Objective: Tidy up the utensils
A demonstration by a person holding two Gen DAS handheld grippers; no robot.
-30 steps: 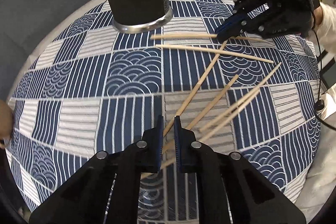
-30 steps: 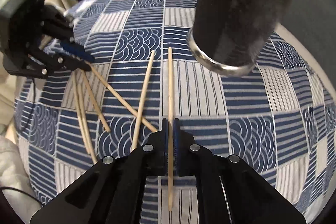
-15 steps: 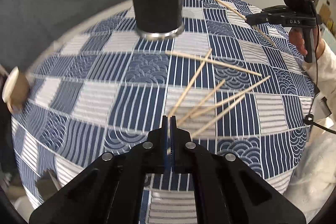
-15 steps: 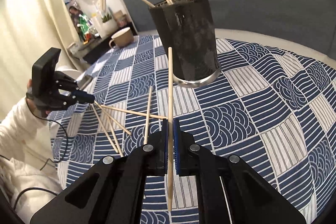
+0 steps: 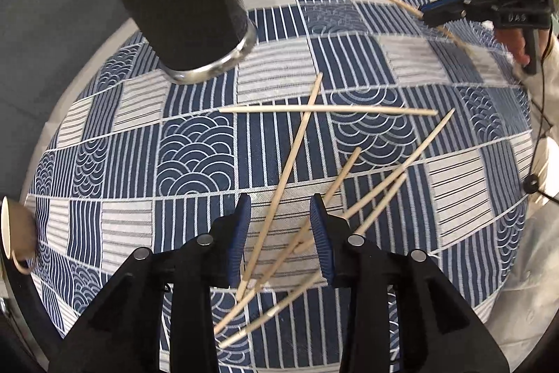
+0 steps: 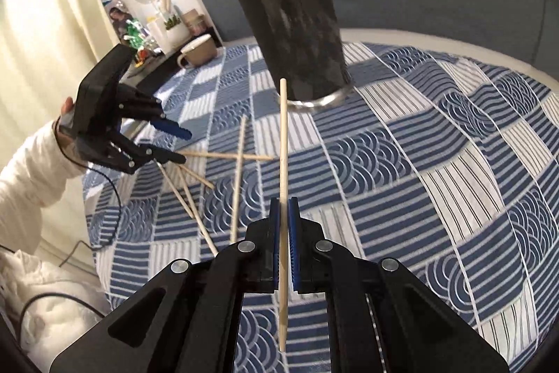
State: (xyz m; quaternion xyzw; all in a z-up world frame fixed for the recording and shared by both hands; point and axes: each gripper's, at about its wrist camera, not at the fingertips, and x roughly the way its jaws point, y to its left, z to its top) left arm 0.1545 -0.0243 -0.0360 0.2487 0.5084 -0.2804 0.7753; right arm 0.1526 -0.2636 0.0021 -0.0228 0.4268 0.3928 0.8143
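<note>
Wooden chopstick (image 6: 283,163) is clamped in the shut right tool (image 6: 283,215), lifted toward the black holder (image 6: 297,34) for insertion next, while the left tool (image 5: 279,233), its jaws just opening and empty, straddles loose chopsticks (image 5: 279,198) on the desk (image 5: 195,156).

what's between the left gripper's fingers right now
In the left wrist view, the left gripper, jaws just opened, stands over loose chopsticks lying on the tablecloth; none is gripped.

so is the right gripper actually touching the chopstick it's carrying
Touching: the right wrist view shows the right gripper shut on the chopstick, pads pressing both sides.
</note>
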